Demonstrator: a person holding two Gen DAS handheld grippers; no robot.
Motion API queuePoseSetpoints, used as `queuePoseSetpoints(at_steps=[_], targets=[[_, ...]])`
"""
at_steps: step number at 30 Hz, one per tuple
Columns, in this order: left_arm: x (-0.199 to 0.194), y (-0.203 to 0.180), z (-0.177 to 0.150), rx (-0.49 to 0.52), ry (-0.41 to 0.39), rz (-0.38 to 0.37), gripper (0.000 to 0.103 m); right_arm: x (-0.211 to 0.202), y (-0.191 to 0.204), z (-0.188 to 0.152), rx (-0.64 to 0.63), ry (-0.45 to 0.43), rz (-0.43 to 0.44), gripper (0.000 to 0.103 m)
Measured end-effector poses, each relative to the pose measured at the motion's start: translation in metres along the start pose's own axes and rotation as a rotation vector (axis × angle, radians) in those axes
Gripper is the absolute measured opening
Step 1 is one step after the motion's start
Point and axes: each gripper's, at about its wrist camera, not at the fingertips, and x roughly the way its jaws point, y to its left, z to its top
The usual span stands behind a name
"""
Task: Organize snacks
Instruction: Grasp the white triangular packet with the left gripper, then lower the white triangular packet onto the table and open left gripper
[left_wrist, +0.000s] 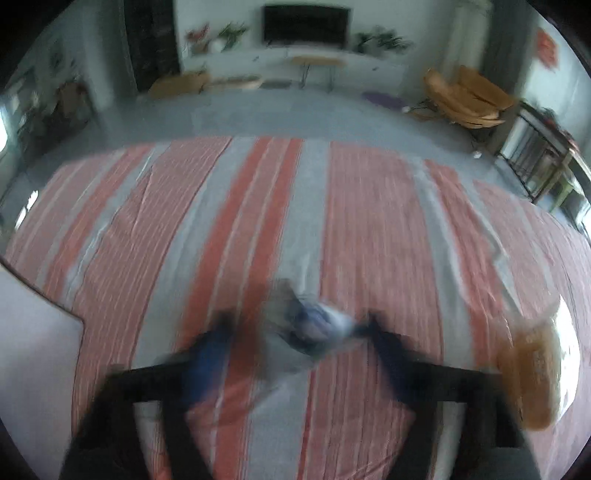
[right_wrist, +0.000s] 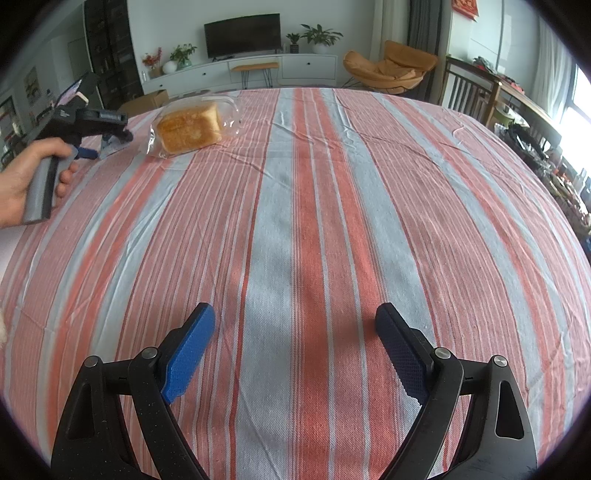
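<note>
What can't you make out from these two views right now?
- Left wrist view: motion blur hides whether the left gripper pads press the blue-white packet.
- Right wrist view: that packet is too small and mostly behind the gripper.
- Left wrist view: the bagged bread is blurred at the edge.

White wall, television (right_wrist: 242, 35) on low cabinet (right_wrist: 258, 70), orange armchair (right_wrist: 391, 70), bright window (right_wrist: 580, 107) right.
</note>
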Motion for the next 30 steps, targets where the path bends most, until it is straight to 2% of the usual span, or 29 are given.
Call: queuePoseSetpoints(at_steps=[4,7,13,17,21,24,25,27,30], targets=[[-0.012,0.001,-0.013,0.025,-0.012,-0.058,0.046,0.0,0.0,0.0,0.0,-0.001,0.0,0.091],[-0.037,0.01,-0.035,0.021,-0.026,-0.119,0.046,0.0,0.0,0.0,-0.001,-0.001,0.0,0.091],[-0.11,0.023,-0.111,0.062,-0.009,-0.233,0.047,0.0,0.0,0.0,-0.001,-0.001,0.0,0.091],[-0.155,0.025,-0.168,0.106,0.007,-0.273,0.047,0.0,0.0,0.0,-0.001,-0.001,0.0,0.091],[-0.174,0.026,-0.205,0.138,0.0,-0.258,0.048,0.0,0.0,0.0,-0.001,-0.001,0.0,0.091],[-0.161,0.026,-0.216,0.176,0.004,-0.186,0.059,0.0,0.0,0.0,-0.001,-0.001,-0.001,0.091],[-0.156,0.028,-0.217,0.174,-0.003,-0.17,0.069,0.0,0.0,0.0,-0.001,-0.001,0.0,0.091],[-0.148,0.038,-0.219,0.125,-0.022,-0.161,0.082,0.0,0.0,0.0,-0.001,-0.001,0.0,0.091],[-0.145,0.041,-0.222,0.104,-0.056,-0.133,0.088,0.0,0.0,0.0,-0.001,-0.002,0.001,0.091]])
